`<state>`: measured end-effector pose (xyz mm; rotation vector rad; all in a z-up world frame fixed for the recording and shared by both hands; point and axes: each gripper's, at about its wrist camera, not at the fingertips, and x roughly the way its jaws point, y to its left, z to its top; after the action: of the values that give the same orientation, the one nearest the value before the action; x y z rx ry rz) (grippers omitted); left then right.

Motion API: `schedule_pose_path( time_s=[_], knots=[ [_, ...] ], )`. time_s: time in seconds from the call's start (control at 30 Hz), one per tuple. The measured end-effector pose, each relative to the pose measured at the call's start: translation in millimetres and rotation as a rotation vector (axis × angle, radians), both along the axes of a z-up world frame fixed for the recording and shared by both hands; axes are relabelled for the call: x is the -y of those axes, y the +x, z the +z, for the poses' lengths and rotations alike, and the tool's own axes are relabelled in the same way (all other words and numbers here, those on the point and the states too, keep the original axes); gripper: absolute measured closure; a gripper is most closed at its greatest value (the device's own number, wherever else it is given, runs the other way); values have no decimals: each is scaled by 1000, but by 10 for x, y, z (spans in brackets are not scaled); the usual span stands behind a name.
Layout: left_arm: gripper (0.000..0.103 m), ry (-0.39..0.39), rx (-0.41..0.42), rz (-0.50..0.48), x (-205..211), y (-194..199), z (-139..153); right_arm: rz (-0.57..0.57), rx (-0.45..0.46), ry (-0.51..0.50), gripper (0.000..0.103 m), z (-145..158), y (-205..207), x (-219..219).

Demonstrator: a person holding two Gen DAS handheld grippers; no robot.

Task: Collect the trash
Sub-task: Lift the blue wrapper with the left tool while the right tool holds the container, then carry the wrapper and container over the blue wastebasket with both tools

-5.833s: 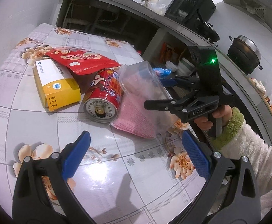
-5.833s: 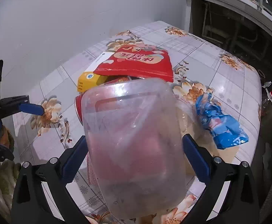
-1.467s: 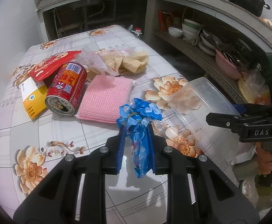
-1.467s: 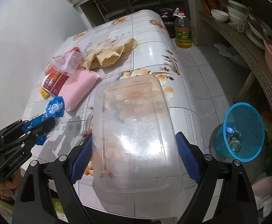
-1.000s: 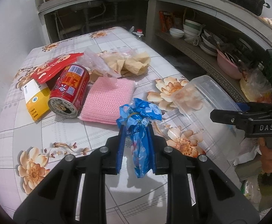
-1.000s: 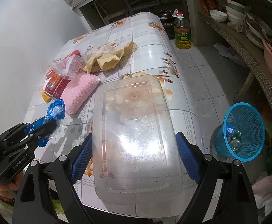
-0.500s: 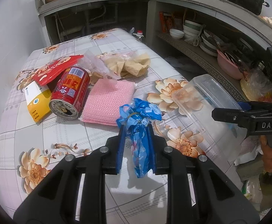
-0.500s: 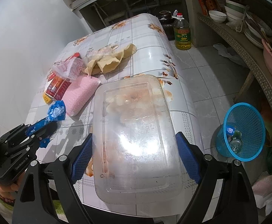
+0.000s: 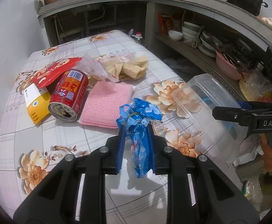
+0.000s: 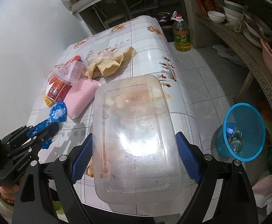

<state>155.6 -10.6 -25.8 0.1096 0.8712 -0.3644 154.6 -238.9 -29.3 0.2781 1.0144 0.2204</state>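
Both hands are loaded: the left gripper (image 9: 137, 136) has its fingers pinching the crumpled blue wrapper (image 9: 140, 119) above the surface (image 9: 76, 136), and the right gripper (image 10: 135, 158) clamps the clear plastic container (image 10: 136, 130) out past the surface's near edge. I'd carry both rightward, keeping level, to the blue basket (image 10: 241, 130) on the floor; open floor lies between, with the shelf leg close by.
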Motion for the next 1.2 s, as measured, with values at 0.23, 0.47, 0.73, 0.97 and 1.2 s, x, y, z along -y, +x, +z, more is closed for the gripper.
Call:
schedule_pose_path(
  time_s=[0.23, 0.47, 0.73, 0.97, 1.2],
  knots=[
    [82, -21, 23, -16, 18, 3, 35, -23, 14, 4, 20, 59, -27, 37],
    [82, -23, 52, -58, 151, 41, 138, -61, 36, 51, 20, 103, -79, 180],
    [82, -30, 69, -167, 618, 146, 307, -190, 89, 142, 20, 151, -248, 728],
    [82, -101, 3, -327, 1429, 415, 463, -498, 110, 294, 20, -25, -634, 1761],
    [81, -110, -278, -492, 2614, 842, 75, -754, -13, 467, 20, -775, -1013, 2605]
  ],
)
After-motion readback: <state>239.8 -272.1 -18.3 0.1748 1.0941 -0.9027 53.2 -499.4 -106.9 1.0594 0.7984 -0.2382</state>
